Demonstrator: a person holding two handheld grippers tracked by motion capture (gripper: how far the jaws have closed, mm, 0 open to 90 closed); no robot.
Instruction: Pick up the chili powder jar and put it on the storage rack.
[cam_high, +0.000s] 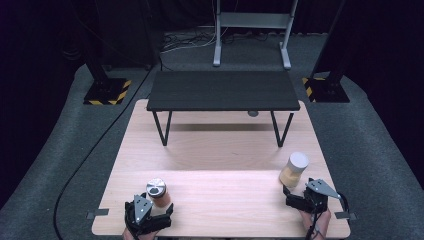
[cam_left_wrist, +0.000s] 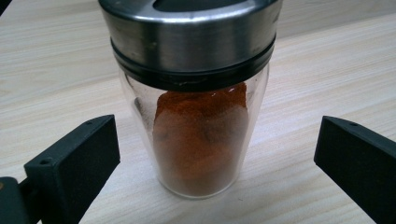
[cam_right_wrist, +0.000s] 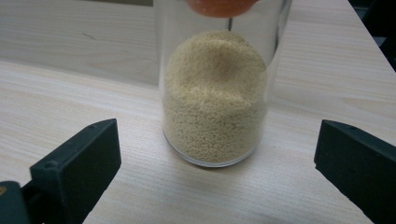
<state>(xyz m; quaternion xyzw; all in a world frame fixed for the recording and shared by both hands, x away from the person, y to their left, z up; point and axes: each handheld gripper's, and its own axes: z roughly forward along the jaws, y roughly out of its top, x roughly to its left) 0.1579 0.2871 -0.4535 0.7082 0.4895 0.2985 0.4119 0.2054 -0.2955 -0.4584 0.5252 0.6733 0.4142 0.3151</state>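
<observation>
Two tongs, both spread wide, each frame a jar on the desk (cam_high: 220, 200): left tongs (cam_high: 159, 212) at the red spice jar (cam_left_wrist: 196, 116), right tongs (cam_high: 290, 196) at the pale grain jar (cam_right_wrist: 215, 98). Each should centre low on the glass and close squarely, lest a jar tip.

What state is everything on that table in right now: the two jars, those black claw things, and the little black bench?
Glass jar of red-orange powder: upright, steel lid on, about two-thirds full.
Glass jar of pale yellow grains: upright, lidded, over half full.
Left gripper: open, jaws either side of the red jar, not touching.
Right gripper: open, facing the grain jar.
Small black bench: standing, top bare.
</observation>
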